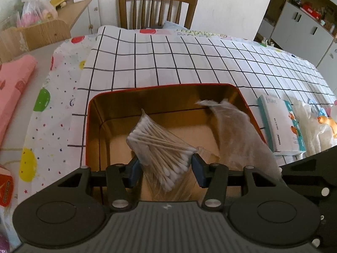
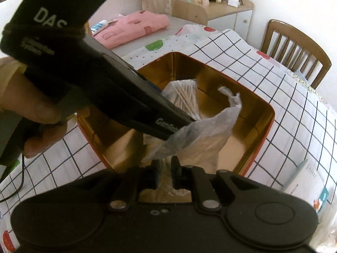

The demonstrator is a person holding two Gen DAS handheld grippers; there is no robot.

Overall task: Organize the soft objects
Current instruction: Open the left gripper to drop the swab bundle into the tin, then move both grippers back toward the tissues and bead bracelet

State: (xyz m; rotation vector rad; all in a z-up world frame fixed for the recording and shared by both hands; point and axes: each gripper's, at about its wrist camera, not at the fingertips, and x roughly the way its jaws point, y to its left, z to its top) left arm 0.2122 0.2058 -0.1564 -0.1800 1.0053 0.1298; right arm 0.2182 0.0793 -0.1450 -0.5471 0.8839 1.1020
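- Over the grid-patterned cloth (image 1: 189,59) on the counter, a gold-lined tin (image 1: 92,126) is sitting open.
- Left claw (image 1: 166,164) is pinching a cotton swab pack (image 1: 160,147) above the tin.
- Right claw (image 2: 164,169) is standing slightly parted around a clear plastic bag (image 2: 210,130); contents are unclear.

Soft, even daylight fills both views, with fisheye bending toward the edges. The gold tin (image 1: 164,97) gleams warmly inside. The right-wrist view is dimmer and blurred around it.

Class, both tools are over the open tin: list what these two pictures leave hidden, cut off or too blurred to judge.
- Tin near wall: left wrist view, hidden by the left tool.
- Plastic bag contents: right wrist view, blurred.
- Cotton swabs packet: right wrist view, partly hidden by the left tool.
- Tissue pack: right wrist view, cut by edge.
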